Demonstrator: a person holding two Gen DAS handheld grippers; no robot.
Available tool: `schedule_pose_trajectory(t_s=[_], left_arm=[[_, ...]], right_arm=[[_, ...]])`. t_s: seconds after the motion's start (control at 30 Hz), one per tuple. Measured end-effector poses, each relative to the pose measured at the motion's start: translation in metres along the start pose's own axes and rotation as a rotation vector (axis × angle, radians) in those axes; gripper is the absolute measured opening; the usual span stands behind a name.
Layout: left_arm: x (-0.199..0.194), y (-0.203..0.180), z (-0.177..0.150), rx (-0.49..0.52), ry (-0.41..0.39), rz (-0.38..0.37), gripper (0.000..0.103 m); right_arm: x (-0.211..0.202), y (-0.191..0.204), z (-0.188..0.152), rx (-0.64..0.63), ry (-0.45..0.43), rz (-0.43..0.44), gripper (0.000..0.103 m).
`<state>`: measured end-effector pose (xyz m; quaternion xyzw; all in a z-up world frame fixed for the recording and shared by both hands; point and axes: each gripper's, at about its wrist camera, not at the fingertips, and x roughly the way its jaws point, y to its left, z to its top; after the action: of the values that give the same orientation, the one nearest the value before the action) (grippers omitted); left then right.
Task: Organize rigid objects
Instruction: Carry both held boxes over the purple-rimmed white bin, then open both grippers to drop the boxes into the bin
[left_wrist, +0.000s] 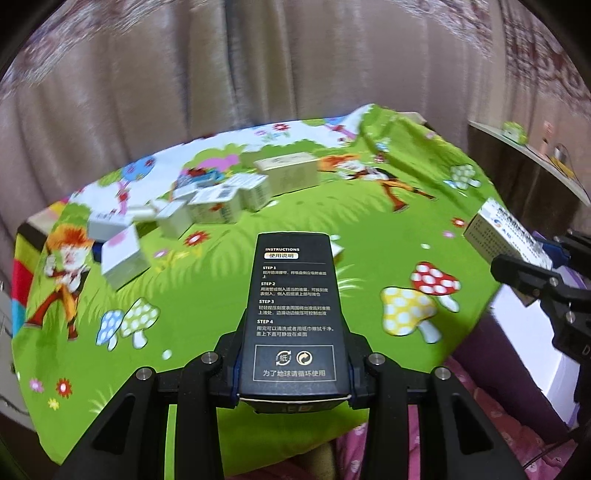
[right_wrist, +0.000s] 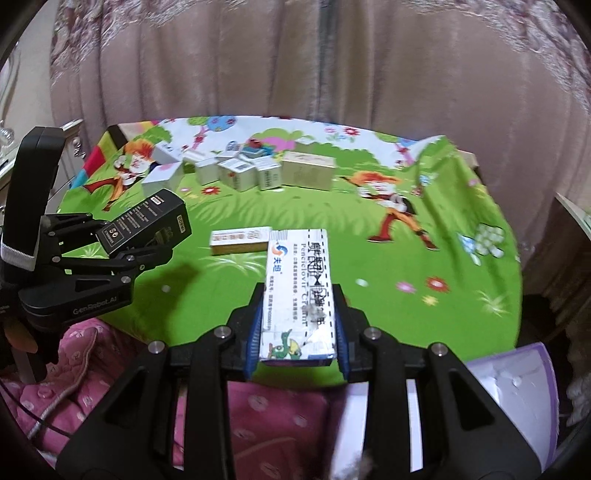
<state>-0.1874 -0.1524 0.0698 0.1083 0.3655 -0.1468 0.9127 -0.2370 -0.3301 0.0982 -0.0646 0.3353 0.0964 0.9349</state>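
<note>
- The table, draped in a bright cartoon cloth, carries everything; a pale curtain hangs behind its far edge.
- A row of boxes stands along the far edge, left of centre, sides touching or nearly so. I judge this the tidy line that loose boxes are meant to join.
- The left gripper is clamped on a black box by its near end, its long side pointing ahead, lifted clear of the cloth near the near-left edge.
- The right gripper is likewise closed on a white medicine box, held lengthwise above the near edge.
- A small yellow-edged box lies flat mid-table, just beyond the white one, probably awaiting its turn.
</note>
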Motion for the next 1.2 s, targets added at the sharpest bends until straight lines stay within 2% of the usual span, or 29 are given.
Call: schedule_pose_trajectory(t_s=[0.67, 0.97, 1.2], left_arm=[[-0.017, -0.152, 0.032, 0.355, -0.007, -0.235, 0.04], [-0.018, -0.229, 0.027, 0.51, 0.026, -0.357, 0.04], [-0.009, -0.26, 0.015, 0.576, 0.054, -0.405, 0.04]], right_arm=[[-0.064, -0.111, -0.054, 0.164, 0.008, -0.275, 0.037], [-0.089, -0.151, -0.086, 0.243, 0.064, -0.38, 0.037], [-0.09, -0.167, -0.098, 0.258, 0.105, -0.421, 0.037]])
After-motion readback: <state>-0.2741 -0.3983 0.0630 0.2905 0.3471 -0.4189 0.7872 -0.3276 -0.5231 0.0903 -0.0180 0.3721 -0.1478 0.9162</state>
